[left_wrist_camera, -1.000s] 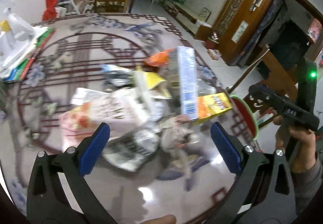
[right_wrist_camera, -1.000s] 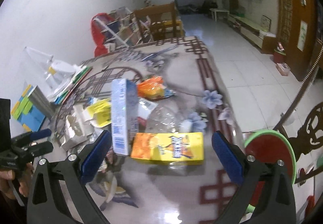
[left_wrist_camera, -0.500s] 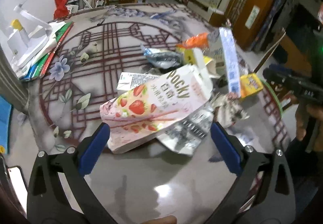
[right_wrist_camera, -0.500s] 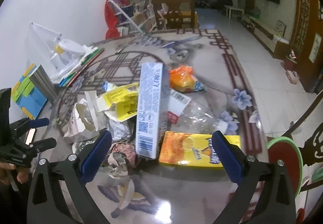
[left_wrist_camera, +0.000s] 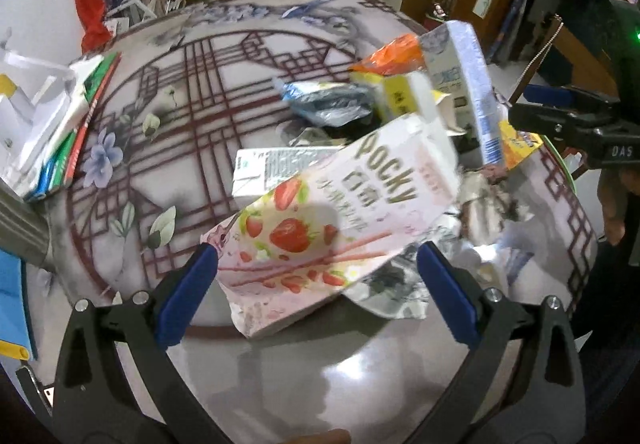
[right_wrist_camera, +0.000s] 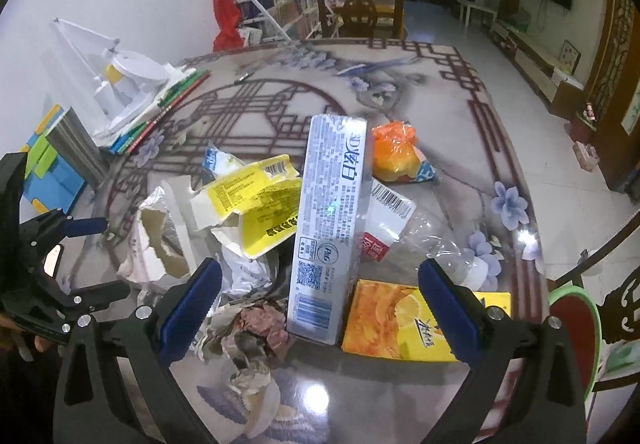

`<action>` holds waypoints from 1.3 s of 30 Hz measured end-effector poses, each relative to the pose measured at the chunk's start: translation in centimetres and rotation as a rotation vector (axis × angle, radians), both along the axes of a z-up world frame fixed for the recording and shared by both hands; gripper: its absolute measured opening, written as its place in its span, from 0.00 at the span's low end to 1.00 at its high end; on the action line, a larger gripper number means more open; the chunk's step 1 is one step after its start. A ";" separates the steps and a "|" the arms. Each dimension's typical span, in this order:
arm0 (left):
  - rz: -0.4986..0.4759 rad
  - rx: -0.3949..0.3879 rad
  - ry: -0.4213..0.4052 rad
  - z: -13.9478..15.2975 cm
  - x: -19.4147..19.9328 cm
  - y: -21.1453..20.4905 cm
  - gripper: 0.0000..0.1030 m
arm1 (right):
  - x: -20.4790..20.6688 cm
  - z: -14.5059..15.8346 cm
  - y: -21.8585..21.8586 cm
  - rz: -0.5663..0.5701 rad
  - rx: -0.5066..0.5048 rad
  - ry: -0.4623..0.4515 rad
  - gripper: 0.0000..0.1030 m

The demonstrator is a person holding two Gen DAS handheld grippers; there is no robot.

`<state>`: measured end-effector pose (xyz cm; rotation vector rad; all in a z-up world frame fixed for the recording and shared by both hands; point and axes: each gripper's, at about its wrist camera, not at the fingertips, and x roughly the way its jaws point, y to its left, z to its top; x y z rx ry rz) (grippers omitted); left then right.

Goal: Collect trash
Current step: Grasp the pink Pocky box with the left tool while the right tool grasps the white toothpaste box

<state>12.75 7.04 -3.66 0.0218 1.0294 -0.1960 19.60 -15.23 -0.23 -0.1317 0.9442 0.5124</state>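
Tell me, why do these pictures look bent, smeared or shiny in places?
Both views: fisheye curving, dark corners. Left wrist view: the Pocky box is motion-smeared, with a shadow across it. Right wrist view: sharper; a lamp glare spot shines on the glossy table.

My left claw (left_wrist_camera: 317,286) and my right claw (right_wrist_camera: 320,290) look alike — matte black arms, silver screws at the joints, blue pads (left_wrist_camera: 188,298) lining each finger. The right one's body bears white "DAS" lettering — my bare-skinned fingers (left_wrist_camera: 614,203) just under it.
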 end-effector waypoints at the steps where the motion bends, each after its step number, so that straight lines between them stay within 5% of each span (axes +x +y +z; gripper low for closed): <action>1: 0.003 0.002 0.003 -0.3 0.1 0.1 0.95 | 0.2 -0.3 0.1 -0.001 -0.004 0.004 0.88; 13: -0.085 0.095 -0.004 -2.2 1.4 -1.8 0.95 | 2.1 -2.8 0.6 0.003 0.005 0.060 0.75; 29: -0.055 0.090 -0.007 -2.5 2.9 -1.7 0.93 | 3.0 -4.6 1.1 0.027 0.017 0.083 0.42; 37: -0.042 0.109 -0.048 -1.2 2.3 -1.9 0.58 | 2.5 -4.0 1.2 0.039 0.033 0.077 0.41; 39: -0.032 0.095 -0.059 -0.7 2.1 -1.8 0.40 | 2.3 -3.9 1.1 0.039 0.037 0.072 0.41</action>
